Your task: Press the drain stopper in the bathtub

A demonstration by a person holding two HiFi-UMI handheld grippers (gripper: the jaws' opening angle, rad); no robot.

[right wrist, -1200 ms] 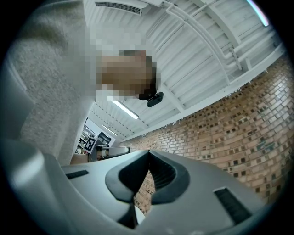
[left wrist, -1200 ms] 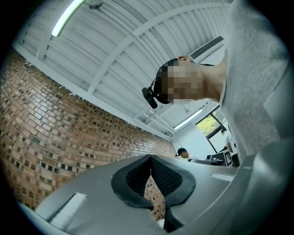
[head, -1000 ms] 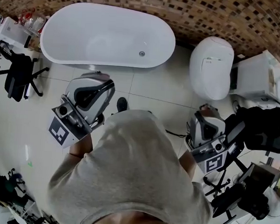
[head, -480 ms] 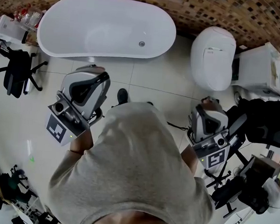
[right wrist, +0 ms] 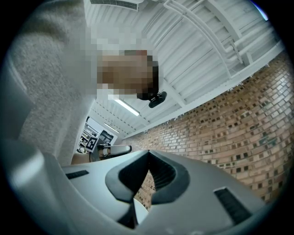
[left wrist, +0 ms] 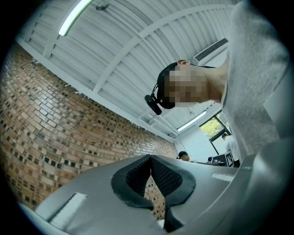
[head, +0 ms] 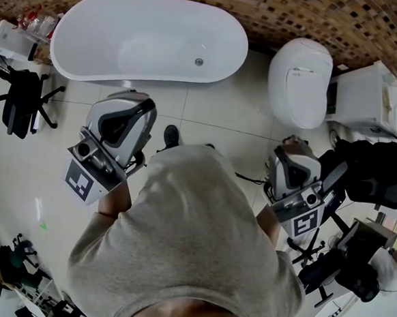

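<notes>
The white oval bathtub (head: 91, 50) stands along the brick wall at the top of the head view. Its small round metal drain stopper (head: 199, 62) sits in the tub floor near the right end. I stand on the tiled floor a step back from the tub. My left gripper (head: 124, 122) is held at chest height left of my body, pointing upward, far from the stopper. My right gripper (head: 292, 170) is held up the same way on my right. In the left gripper view the left gripper (left wrist: 149, 158) has its tips together, empty. The right gripper (right wrist: 148, 153) looks the same in its own view.
A white toilet (head: 299, 80) stands right of the tub, with a white cabinet (head: 367, 103) beyond it. A black office chair (head: 21, 103) is at the left, and dark chairs and bags (head: 378, 179) crowd the right. A mosaic brick wall (head: 299, 15) runs behind.
The tub has slid slightly up and left in the head view as I shifted. Both grippers stay raised in about the same places.
</notes>
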